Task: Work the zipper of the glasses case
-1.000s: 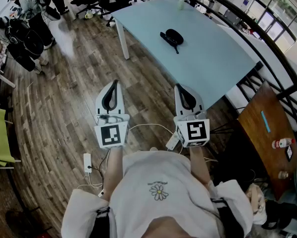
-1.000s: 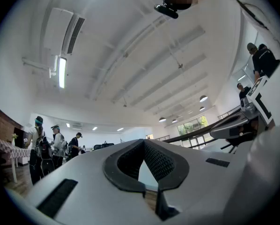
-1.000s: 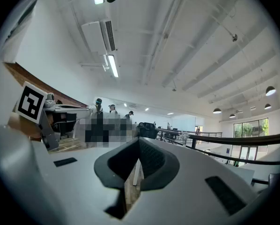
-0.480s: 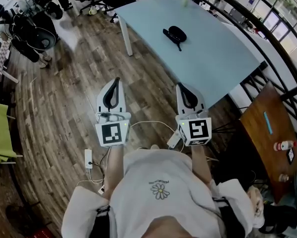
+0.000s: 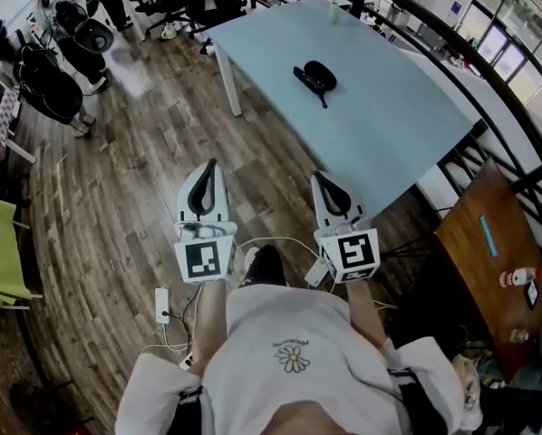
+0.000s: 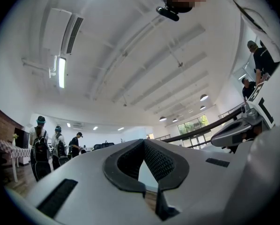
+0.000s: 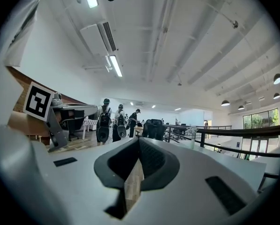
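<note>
The black glasses case (image 5: 314,76) lies on the light blue table (image 5: 389,125), with a thin strap trailing toward me. It is far ahead of both grippers and touched by neither. My left gripper (image 5: 211,164) is held over the wooden floor in front of my body, its jaws together and empty. To its right, my right gripper (image 5: 317,177) hovers near the table's front corner, also shut with nothing in it. In the left gripper view the left gripper's tips (image 6: 143,142) meet. The right gripper's tips (image 7: 139,138) meet in the right gripper view. Neither gripper view shows the case.
A white table leg (image 5: 231,87) stands ahead left. Cables and a power strip (image 5: 160,300) lie on the floor by my shoe (image 5: 266,265). A black railing (image 5: 488,80) and a brown side table (image 5: 484,243) are at right. People with backpacks (image 5: 49,80) stand far left.
A dark shoe has come into view between the grippers, and the scene has shifted slightly. The right gripper has tilted a little leftward. Both grippers stay shut and empty.
</note>
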Demonstrator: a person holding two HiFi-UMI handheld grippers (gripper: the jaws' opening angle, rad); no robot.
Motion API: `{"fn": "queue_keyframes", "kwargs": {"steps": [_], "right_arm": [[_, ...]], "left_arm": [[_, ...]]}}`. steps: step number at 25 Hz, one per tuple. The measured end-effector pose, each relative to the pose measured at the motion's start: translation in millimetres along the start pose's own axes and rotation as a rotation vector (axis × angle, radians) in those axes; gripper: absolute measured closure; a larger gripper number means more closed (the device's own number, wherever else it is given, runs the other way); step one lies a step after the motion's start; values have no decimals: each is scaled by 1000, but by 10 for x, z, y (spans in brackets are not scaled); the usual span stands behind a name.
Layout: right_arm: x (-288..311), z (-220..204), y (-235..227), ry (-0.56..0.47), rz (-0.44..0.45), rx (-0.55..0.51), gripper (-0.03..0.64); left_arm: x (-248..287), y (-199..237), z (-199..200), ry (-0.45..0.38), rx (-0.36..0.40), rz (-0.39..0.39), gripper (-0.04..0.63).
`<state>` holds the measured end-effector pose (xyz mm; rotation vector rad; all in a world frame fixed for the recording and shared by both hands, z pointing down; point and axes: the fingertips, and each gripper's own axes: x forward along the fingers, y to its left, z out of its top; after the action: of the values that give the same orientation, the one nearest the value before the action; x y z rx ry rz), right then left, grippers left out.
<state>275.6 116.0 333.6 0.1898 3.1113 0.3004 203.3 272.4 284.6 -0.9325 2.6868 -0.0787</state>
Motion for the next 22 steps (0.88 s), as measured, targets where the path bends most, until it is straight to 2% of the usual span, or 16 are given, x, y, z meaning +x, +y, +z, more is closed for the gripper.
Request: {"fn": "queue_keyframes", "kwargs": {"steps": [4,10,19,22], "right_arm": [[101,-32,-141,11,7,-1,609],[387,58,-328,-37,-13,6,609],[1073,-17,-649,-53,-55,-18,609],[1377,-90,-813,-41,-73,-12,609]], "left_arm": [[203,-32,49,-31,6,-6,581],[467,122,-22,-20,54,-16,581],[1135,550,-340,-46,5,2,581],[1514,614,-503,-36,5,-35,581]]}}
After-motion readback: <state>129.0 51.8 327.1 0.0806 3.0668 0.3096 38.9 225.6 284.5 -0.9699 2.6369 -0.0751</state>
